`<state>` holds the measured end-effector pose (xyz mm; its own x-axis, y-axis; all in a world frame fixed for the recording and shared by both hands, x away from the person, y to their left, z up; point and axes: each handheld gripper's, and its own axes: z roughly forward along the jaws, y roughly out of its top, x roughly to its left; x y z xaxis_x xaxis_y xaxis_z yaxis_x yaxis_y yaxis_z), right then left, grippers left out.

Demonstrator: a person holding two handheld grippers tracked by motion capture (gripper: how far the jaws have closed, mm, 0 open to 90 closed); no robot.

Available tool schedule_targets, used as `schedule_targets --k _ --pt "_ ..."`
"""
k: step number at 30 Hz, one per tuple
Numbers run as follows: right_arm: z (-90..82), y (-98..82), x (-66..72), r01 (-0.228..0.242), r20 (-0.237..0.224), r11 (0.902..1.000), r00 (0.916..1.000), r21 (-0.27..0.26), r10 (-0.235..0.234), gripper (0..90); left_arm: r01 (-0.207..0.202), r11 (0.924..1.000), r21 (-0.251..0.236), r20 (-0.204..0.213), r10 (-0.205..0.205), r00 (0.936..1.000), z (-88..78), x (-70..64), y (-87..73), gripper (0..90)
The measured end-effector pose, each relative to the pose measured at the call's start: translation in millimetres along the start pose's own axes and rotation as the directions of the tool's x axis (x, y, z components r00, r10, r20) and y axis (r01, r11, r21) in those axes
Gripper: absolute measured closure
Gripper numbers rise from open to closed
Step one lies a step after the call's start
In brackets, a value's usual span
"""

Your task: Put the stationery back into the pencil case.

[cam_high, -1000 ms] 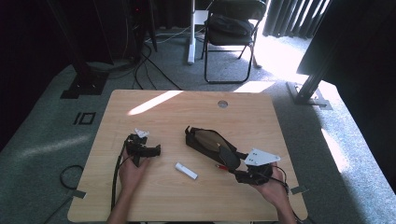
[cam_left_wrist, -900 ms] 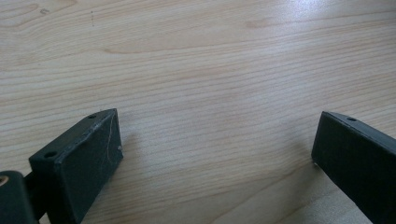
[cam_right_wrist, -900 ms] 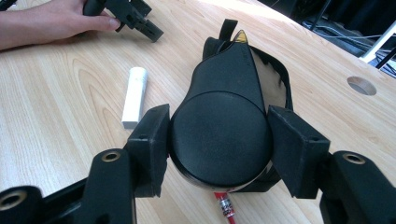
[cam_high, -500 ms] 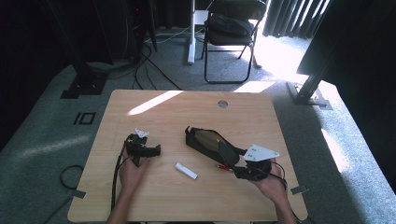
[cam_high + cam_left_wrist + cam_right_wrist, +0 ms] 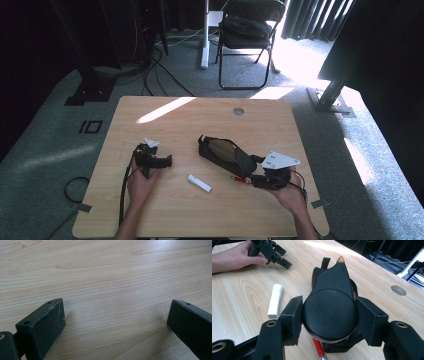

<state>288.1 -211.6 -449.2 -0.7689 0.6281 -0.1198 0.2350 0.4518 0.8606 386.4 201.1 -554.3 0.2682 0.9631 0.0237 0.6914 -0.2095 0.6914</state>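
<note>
Right claw (image 5: 329,322): clamped on the rounded near end of a black pouch-like case (image 5: 332,302); both pads press its flanks, one on each side.
Grip point: the widest, domed part of the case, probably chosen because the sides there give the pads a firm seat.
Case, position: lies flat on the bench (image 5: 165,220), right of centre in the high view (image 5: 227,155), long axis running away from the right claw (image 5: 260,177) toward the bench middle.
Case, far end: tapers to a point with a small yellow-orange tip (image 5: 340,259); a black strap or flap (image 5: 325,262) stands beside it.
Red pen (image 5: 319,350): pokes out from under the near end of the case, between the right claw's jaws; its red end also shows in the high view (image 5: 240,179).
White tube (image 5: 275,300): a short white cylinder lying just left of the case, apart from it, untouched.
Left claw (image 5: 115,322): released, jaws wide apart, nothing between them but bare wood grain.
Left claw, role: parked low over the bench (image 5: 162,161), well apart from the case; my reading is that it waits while the right one secures the case.
Step in hand (judgement): the case is being held steady, likely for lifting or for opening with the free claw.
Risk (judgement): the smooth dome could slip out of the pads if pulled upward.
</note>
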Motion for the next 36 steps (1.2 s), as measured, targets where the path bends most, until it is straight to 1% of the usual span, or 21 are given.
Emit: schedule_targets --k 16,25,36 --pt "3.0 4.6 -8.0 -0.011 0.008 0.9998 0.9999 -0.015 0.011 41.8 0.0 1.0 0.0 0.0 0.0 1.0 0.0 0.0 0.0 2.0" --pt "8.0 11.4 -12.7 0.005 0.01 0.9999 0.9999 -0.013 -0.005 41.8 0.0 1.0 0.0 0.0 0.0 1.0 0.0 0.0 0.0 2.0" --pt "13.5 13.9 -18.3 0.0 0.014 1.0 0.9999 -0.009 0.0 41.8 0.0 1.0 0.0 0.0 0.0 1.0 0.1 -0.2 0.1 1.9"
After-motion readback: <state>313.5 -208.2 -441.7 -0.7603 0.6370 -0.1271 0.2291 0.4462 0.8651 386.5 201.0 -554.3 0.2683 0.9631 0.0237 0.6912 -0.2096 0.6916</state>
